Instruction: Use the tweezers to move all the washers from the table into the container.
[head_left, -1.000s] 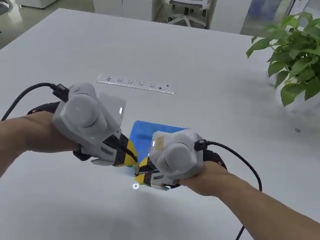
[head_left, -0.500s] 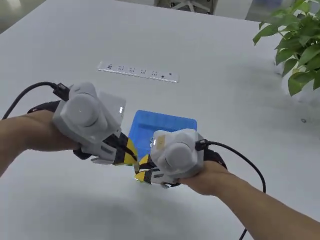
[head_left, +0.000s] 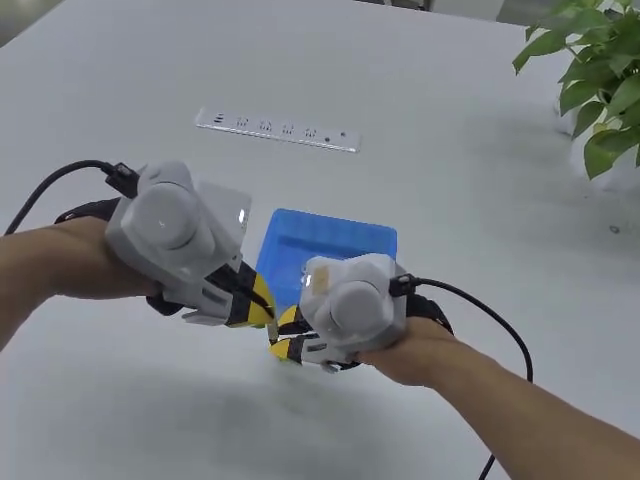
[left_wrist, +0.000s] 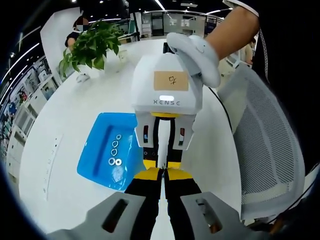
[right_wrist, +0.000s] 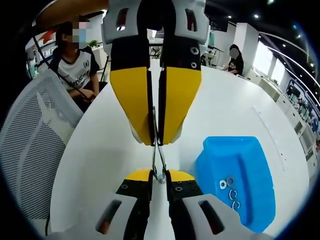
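1. Right claw (right_wrist: 159, 176) first: its yellow tips are squeezed almost together. Pinched between them is one end of the tweezers (right_wrist: 158, 156), a thin metal sliver.
2. Left claw (right_wrist: 156, 141) meets it nose to nose from the opposite side. Its broad yellow faces are closed to a slit on the other end of the same tweezers, so both claws grip the one tool at once.
3. The left gripper view agrees: the two pairs of yellow tips meet head-on, and a thin pale line runs up between the right claw's jaws.
4. Whether the tweezers carry a washer is too small to tell.
5. Out to the side is the blue container (right_wrist: 250, 150), just beside the claws and apart from them, sitting flat on the white worktop (right_wrist: 100, 150).
6. A handful of washers (right_wrist: 230, 181) lie inside it, small silver rings bunched along the floor of the container.
7. From the head view, the left hand (head_left: 70, 265) and right hand (head_left: 420, 350) hold the grey gripper bodies close together. They sit in front of the container's near edge and hide part of it. A black cable (head_left: 490, 325) loops off the right one.
8. Further out, a power strip (head_left: 275, 130) lies flat on the worktop beyond the container, well apart from it.
9. A leafy plant (head_left: 600, 70) stands at the far right corner, and a mesh chair (right_wrist: 30, 145) sits at the worktop's edge.
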